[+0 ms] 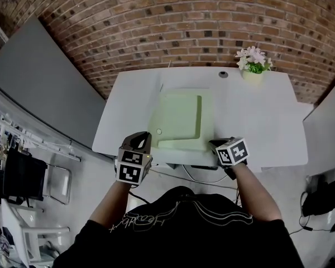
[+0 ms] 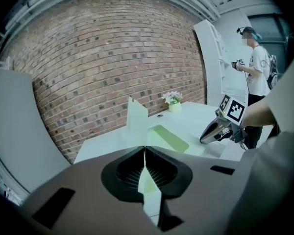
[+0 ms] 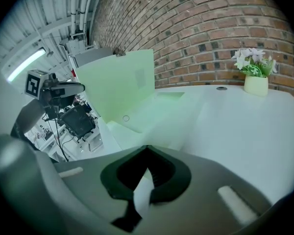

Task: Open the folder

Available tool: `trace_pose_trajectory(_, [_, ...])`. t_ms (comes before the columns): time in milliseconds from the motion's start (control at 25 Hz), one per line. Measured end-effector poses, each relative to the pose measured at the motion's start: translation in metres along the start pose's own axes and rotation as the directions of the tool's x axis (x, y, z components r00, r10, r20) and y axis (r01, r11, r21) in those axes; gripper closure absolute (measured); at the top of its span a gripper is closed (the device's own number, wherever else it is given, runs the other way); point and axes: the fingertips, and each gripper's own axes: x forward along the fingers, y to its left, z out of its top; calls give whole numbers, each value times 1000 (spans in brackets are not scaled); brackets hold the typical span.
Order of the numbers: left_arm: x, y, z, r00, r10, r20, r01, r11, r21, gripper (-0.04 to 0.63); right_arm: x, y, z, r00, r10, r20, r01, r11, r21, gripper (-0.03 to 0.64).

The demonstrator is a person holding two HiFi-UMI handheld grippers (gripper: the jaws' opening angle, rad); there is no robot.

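Observation:
A pale green folder lies on the white table. Its cover stands raised along the left side, also seen as the upright cover in the left gripper view. My left gripper is shut on a thin pale sheet of that folder at its near left corner; the left gripper sits at the table's front edge. My right gripper is shut on a pale sheet at the folder's near right corner, with the right gripper also at the front edge.
A small pot of flowers stands at the table's far right, near a round cable hole. A brick wall runs behind. A grey panel and a chair are at the left. A person stands far off.

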Motion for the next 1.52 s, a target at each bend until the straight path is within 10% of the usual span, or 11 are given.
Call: trace_pose_trajectory(1520, [1, 107, -84, 996, -72, -53, 46, 920, -390, 581, -2, -10, -7, 989, -146, -8, 147, 987, 66, 615])
